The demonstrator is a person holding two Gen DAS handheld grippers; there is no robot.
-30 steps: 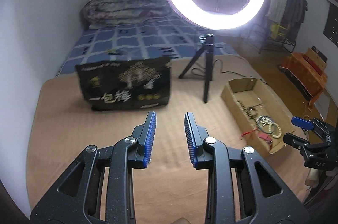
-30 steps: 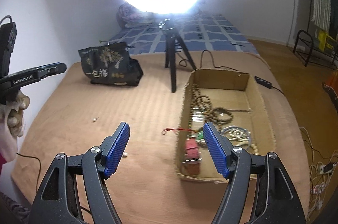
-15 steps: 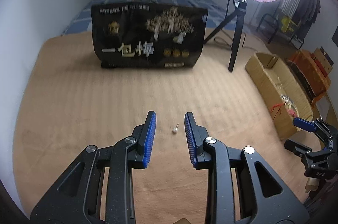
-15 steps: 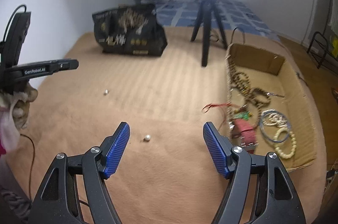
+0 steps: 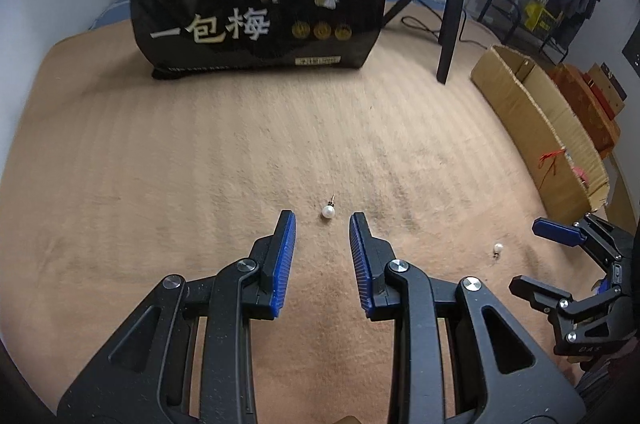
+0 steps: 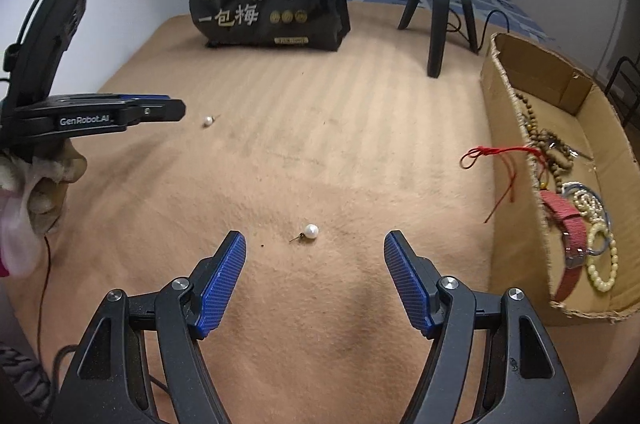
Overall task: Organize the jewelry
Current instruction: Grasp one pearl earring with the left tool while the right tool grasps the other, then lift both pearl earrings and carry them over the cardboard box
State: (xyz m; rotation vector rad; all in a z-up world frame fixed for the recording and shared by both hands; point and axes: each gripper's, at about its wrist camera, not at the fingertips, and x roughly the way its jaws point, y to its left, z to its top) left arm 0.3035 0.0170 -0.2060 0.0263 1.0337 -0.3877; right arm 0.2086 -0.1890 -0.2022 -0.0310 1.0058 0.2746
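The left gripper [image 5: 322, 220] has its jaws a little apart, just behind one pearl earring [image 5: 328, 211] on the tan blanket [image 5: 200, 164]. The right gripper [image 6: 315, 244] is spread wide around a second pearl earring [image 6: 310, 231]. At right, the cardboard box [image 6: 516, 224] holds bracelets.

Two pearl stud earrings [image 5: 328, 211] [image 6: 311, 231] lie apart on tan blanket [image 6: 320, 112].

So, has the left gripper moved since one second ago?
Yes. The left gripper moved forward and down: the black bag now looks much larger, and a pearl earring lies just ahead of its open fingertips.
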